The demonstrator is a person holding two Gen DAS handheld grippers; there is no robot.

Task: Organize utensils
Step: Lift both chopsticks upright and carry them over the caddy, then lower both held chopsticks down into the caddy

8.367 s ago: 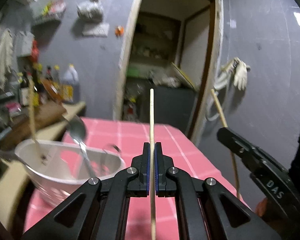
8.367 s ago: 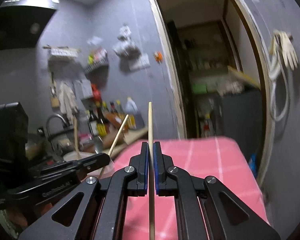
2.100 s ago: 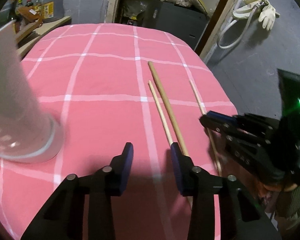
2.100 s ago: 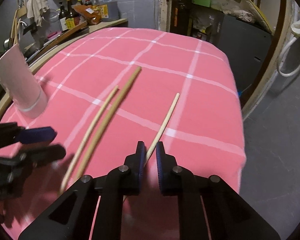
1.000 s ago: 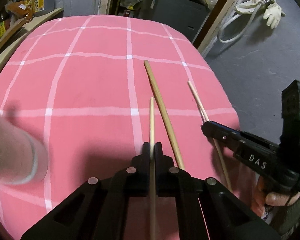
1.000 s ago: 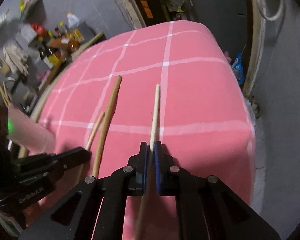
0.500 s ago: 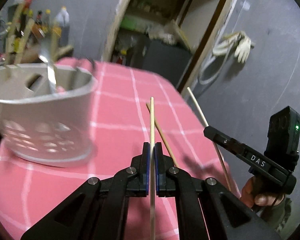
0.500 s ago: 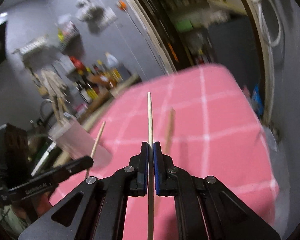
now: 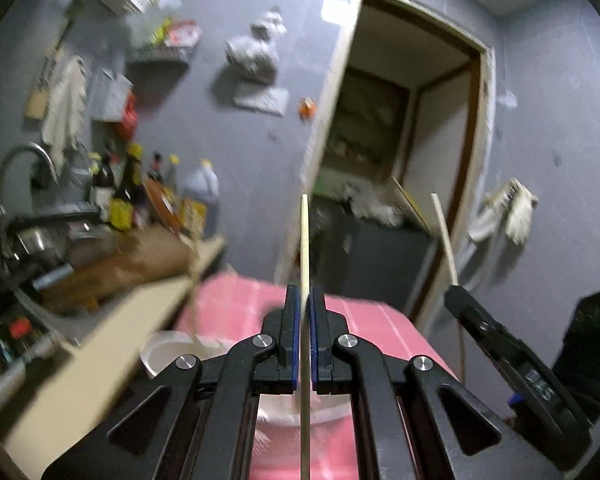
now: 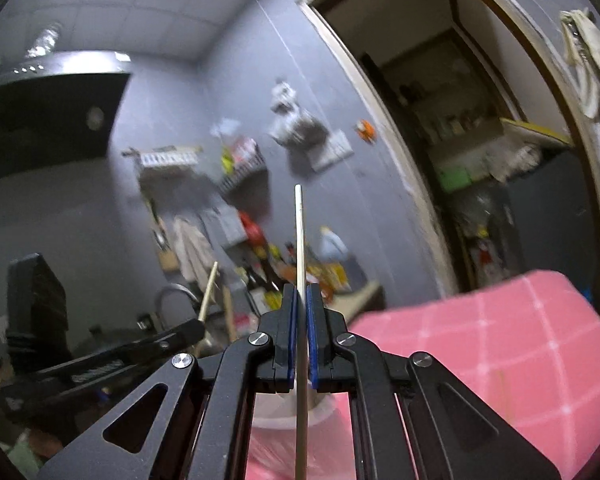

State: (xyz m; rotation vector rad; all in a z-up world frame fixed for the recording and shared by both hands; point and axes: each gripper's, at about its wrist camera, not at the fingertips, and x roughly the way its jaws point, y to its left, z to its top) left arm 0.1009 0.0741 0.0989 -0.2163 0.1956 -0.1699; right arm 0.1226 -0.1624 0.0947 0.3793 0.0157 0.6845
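My left gripper [image 9: 305, 296] is shut on a thin wooden chopstick [image 9: 305, 240] that sticks up past its fingertips. Below it, mostly hidden behind the jaws, stands a white utensil holder [image 9: 164, 354] on the pink checked tablecloth [image 9: 380, 320]. My right gripper [image 10: 300, 292] is shut on a second chopstick [image 10: 299, 240], also pointing up. The white holder [image 10: 276, 412] shows under it too. Each view catches the other gripper from the side: the right gripper [image 9: 454, 294] with its chopstick [image 9: 446, 240], and the left gripper [image 10: 198, 325] with its chopstick [image 10: 209, 292].
A wooden counter [image 9: 112, 304] with several bottles [image 9: 120, 196] and a sink tap [image 9: 28, 156] runs along the left. An open doorway [image 9: 400, 184] lies straight behind the table. Gloves [image 9: 516, 208] hang on the grey wall at right. The pink table [image 10: 500, 340] stretches right.
Both grippers have lifted their chopsticks off the tablecloth and tilted up from facing the table to facing the wall. The white holder now sits beneath them.
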